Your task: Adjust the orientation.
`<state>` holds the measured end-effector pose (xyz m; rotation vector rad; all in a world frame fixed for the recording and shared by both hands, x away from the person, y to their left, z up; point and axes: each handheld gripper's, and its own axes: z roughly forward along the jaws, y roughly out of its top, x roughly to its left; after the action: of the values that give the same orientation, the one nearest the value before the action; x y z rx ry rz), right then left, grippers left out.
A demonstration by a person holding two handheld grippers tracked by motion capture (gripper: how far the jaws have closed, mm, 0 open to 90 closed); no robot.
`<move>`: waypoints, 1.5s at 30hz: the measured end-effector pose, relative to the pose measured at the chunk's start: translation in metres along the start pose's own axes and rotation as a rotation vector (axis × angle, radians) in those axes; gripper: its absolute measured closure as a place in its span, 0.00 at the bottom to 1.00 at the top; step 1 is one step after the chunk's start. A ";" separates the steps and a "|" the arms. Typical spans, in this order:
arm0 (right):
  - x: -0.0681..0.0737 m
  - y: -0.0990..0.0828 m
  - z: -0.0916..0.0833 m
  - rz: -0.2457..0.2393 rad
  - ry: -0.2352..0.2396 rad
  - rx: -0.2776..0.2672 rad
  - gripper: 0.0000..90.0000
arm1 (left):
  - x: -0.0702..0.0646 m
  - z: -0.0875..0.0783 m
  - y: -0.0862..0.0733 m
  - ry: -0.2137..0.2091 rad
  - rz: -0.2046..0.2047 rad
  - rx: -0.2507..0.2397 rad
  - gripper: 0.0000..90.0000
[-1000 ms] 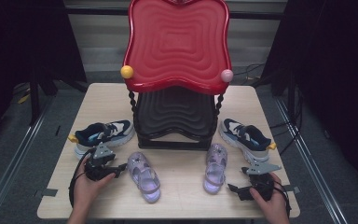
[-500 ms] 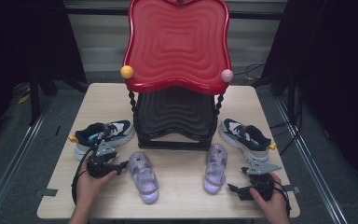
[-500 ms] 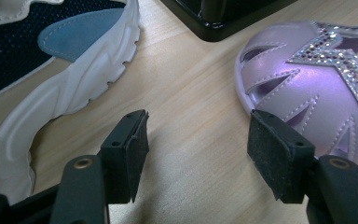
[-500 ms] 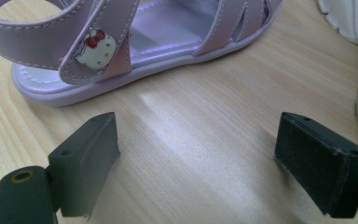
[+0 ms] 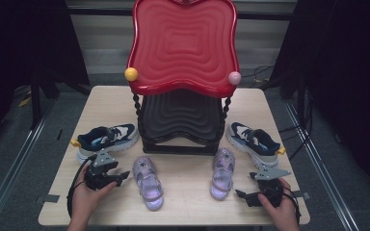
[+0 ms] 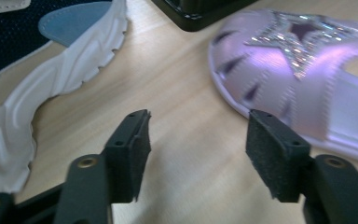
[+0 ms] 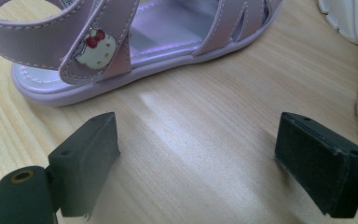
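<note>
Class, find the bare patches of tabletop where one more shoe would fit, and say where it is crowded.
Free: the strip between the two purple sandals, left and right, before the shelf, and the back corners of the table. Crowded: both sides, sneaker, sandal and tongs together.

A two-tier rack [image 5: 183,120] stands at the middle of the table [image 5: 183,202], toward its far side. One sneaker [image 5: 107,138] lies to the rack's left and another sneaker [image 5: 253,142] to its right. In front of the rack lie two sandals, well apart: the left sandal [image 5: 147,182] and the right sandal [image 5: 222,172]. The left gripper [image 5: 118,179] sits just left of the left sandal, in front of the left sneaker. The right gripper [image 5: 243,196] sits near the table's front edge, just right of the right sandal.
</note>
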<state>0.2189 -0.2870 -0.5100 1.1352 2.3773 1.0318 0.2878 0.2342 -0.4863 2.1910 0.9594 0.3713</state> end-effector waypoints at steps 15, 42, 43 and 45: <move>0.000 0.000 0.000 0.000 0.000 0.000 0.14 | -0.006 0.017 0.011 -0.002 0.015 0.009 0.65; 0.000 0.000 0.000 0.000 0.000 0.000 0.14 | 0.001 0.040 0.026 -0.020 -0.027 -0.022 0.64; 0.000 0.000 0.000 0.000 0.000 0.000 0.14 | 0.001 0.041 0.027 -0.022 -0.029 -0.024 0.64; 0.000 0.000 0.000 0.000 0.000 0.000 0.14 | 0.001 0.042 0.029 -0.021 -0.030 -0.026 0.64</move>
<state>0.2189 -0.2870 -0.5100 1.1350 2.3773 1.0316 0.3250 0.2000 -0.4959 2.1505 0.9699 0.3436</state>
